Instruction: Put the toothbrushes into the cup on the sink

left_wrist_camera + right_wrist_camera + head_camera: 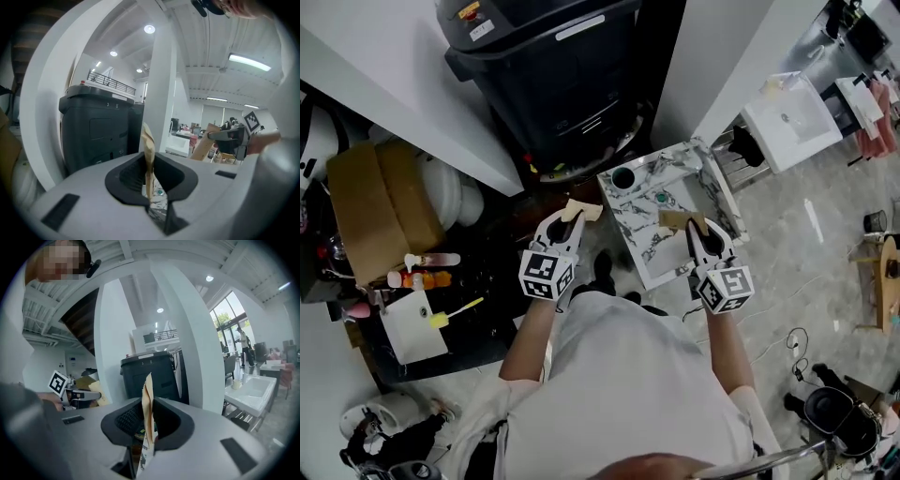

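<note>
Each tool is pinching a thin tan paper packet edge-on, wrapped toothbrushes I'd guess: the left gripper (pixel 565 221) has its left packet (pixel 149 150), the right gripper (pixel 705 236) has its right packet (pixel 147 394). The dark cup (pixel 623 176) sits on the far left corner of the marbled sink (pixel 649 246), just ahead of both tools and closer to the left one. I'd feed them in one at a time, left first, keeping each packet upright and only letting go once its lower end is inside the rim.
</note>
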`<act>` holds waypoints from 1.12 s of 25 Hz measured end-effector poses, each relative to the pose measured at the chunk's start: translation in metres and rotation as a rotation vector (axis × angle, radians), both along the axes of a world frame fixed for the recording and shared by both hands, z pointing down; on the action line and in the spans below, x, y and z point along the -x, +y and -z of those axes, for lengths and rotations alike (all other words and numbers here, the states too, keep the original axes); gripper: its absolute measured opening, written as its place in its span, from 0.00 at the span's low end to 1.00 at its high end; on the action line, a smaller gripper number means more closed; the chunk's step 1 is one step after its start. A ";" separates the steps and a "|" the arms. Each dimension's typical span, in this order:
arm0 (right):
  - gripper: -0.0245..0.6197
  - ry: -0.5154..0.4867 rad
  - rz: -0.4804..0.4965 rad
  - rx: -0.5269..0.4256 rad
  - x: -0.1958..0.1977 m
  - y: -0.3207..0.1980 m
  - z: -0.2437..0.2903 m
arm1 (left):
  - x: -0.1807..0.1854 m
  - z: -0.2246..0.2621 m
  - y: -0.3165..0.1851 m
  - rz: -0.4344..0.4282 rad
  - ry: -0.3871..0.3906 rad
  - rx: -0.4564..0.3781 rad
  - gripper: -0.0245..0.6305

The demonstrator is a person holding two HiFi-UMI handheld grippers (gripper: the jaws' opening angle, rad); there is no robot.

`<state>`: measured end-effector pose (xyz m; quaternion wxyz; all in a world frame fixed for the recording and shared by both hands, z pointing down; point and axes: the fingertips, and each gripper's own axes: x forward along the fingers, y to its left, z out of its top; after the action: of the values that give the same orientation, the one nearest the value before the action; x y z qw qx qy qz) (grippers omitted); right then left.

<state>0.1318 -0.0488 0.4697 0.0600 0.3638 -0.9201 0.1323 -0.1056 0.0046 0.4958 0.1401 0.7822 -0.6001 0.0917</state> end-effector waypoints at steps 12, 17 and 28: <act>0.15 0.069 -0.090 0.068 0.043 -0.052 -0.029 | 0.040 -0.023 -0.074 -0.129 -0.020 0.042 0.12; 0.15 0.098 -0.095 0.072 0.066 -0.064 -0.032 | 0.057 -0.031 -0.087 -0.147 0.005 0.053 0.12; 0.15 0.132 -0.077 0.054 0.090 -0.084 -0.031 | 0.066 -0.043 -0.101 -0.144 0.032 0.071 0.12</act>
<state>0.0421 -0.1332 0.5006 0.1253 0.4053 -0.8954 0.1350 -0.1714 -0.0965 0.5390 0.1704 0.8192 -0.5365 0.1101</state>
